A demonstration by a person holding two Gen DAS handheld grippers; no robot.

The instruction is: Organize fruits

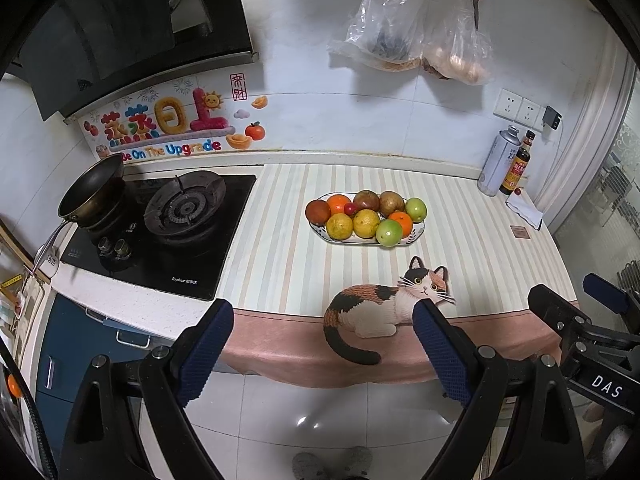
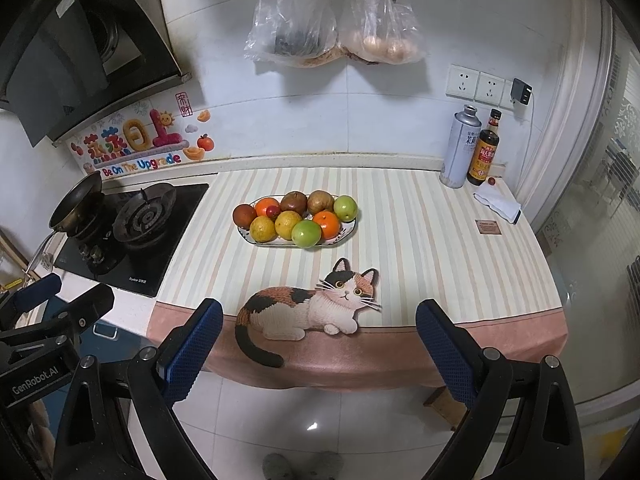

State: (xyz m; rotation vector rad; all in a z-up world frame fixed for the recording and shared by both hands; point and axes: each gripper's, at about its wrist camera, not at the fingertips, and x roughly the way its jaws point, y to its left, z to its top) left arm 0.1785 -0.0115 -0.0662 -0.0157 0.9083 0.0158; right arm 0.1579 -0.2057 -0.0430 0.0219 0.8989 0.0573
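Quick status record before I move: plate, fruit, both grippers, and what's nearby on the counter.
plate: oval plate, mid-counter on striped cloth
fruit: all piled on the plate; two green fruits, oranges, yellow and brown ones, one small red
left gripper: open, empty, short of the counter
right gripper: open, empty, short of the counter
nearby: cat mat, stove, bottles

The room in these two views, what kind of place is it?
Most likely a home kitchen: a gas stove with a frying pan under a range hood, and a soy sauce bottle on the counter.
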